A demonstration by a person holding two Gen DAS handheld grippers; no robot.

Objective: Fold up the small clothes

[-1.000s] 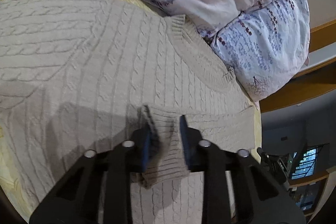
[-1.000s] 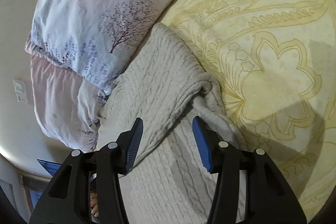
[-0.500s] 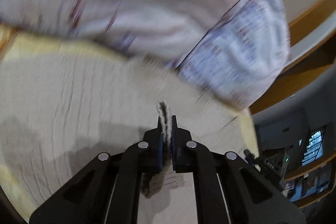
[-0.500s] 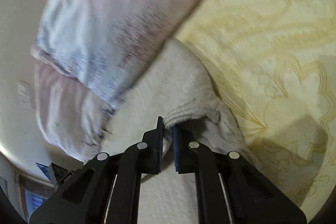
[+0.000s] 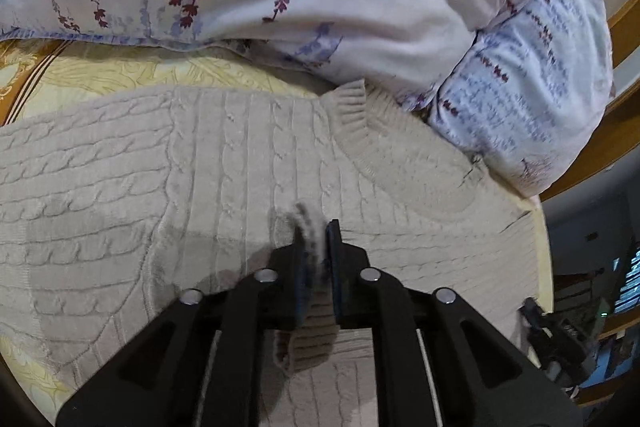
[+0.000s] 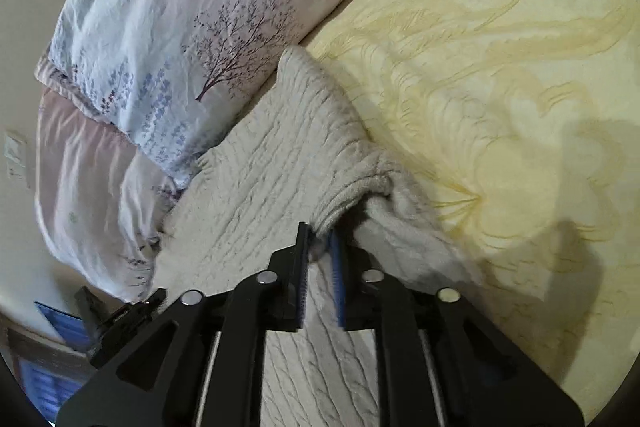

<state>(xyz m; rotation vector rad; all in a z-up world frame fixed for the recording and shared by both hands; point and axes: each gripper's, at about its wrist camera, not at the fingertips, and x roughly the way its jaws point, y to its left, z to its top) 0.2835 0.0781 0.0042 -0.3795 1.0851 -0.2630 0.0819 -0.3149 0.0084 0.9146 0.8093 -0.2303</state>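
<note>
Left wrist view: left gripper (image 5: 317, 251) is clamping a sweater (image 5: 168, 167) cuff, jaws just eased slightly; right gripper (image 6: 320, 251) is likewise pinching the sweater's fold on the bed (image 6: 500, 47).

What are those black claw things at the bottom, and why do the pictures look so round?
Each black claw is a hand-held gripper with two fingers, one for each of a person's hands. A small wide-eyed camera sits on each, so the pictures bulge. One picture looks along the left gripper, the other along the right gripper. A beige knitted sweater lies on a yellow bedcover, next to flowery pillows. Both grippers have just loosened a little but still pinch the sweater: the left its cuff, the right a bunched fold.
</note>
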